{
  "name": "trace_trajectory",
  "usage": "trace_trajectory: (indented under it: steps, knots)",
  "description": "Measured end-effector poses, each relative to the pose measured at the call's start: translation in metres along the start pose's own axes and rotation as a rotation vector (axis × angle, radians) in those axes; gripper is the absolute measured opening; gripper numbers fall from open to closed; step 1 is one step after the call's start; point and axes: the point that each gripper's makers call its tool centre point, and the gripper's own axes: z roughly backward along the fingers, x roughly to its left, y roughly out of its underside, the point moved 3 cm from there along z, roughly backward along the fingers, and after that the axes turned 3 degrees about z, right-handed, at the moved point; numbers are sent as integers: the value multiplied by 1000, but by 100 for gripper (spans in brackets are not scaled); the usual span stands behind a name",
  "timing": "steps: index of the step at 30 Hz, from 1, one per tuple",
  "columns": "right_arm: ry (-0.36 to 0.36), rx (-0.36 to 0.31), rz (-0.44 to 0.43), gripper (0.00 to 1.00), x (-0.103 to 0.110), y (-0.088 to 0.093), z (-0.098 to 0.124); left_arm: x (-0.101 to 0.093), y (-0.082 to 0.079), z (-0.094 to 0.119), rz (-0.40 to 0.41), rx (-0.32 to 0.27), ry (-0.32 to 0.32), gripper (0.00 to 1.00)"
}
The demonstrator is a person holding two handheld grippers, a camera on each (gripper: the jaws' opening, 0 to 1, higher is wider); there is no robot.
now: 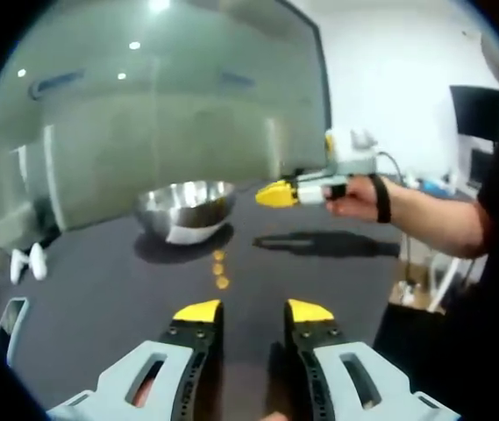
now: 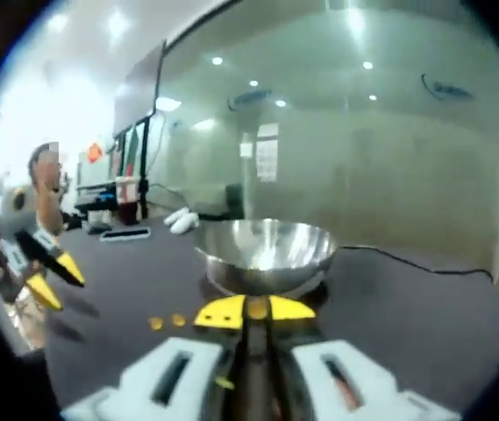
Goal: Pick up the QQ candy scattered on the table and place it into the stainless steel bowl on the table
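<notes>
Right tool (image 2: 245, 313) is seen with its yellow tips nearly closed on a small orange QQ candy (image 2: 256, 309), held just before the stainless steel bowl (image 2: 267, 254); the left tool (image 1: 253, 310) is held wide apart and empty above the dark counter (image 1: 100, 289). A few QQ candies (image 1: 220, 269) are left on the counter near the bowl. For a clean drop, the candy should be carried over the rim before the tips are parted.

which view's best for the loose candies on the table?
Left gripper view: three candies lie in a line on the dark table, unobstructed, between the bowl and the open left gripper. In the right gripper view two candies show small, beside the right gripper, which looks shut on a candy.
</notes>
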Motion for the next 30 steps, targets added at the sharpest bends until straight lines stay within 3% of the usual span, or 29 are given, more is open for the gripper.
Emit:
trace_trajectory:
  steps: [9, 12, 17, 19, 20, 30]
  knots:
    - [8, -66, -18, 10, -4, -35, -30, 5, -1, 7, 2, -1, -22, 30]
    - [-1, -51, 9, 10, -2, -44, -49, 6, 1, 8, 3, 4, -28, 30]
    - [14, -2, 8, 10, -8, -35, -70, 4, 2, 7, 3, 7, -25, 30]
    - [19, 14, 1, 16, -11, -31, -72, 4, 3, 8, 4, 7, -26, 30]
    - [18, 15, -3, 21, -12, -29, -71, 5, 3, 9, 4, 9, -27, 30]
    - [24, 10, -14, 20, -16, -28, -62, 6, 0, 4, 1, 4, -27, 30]
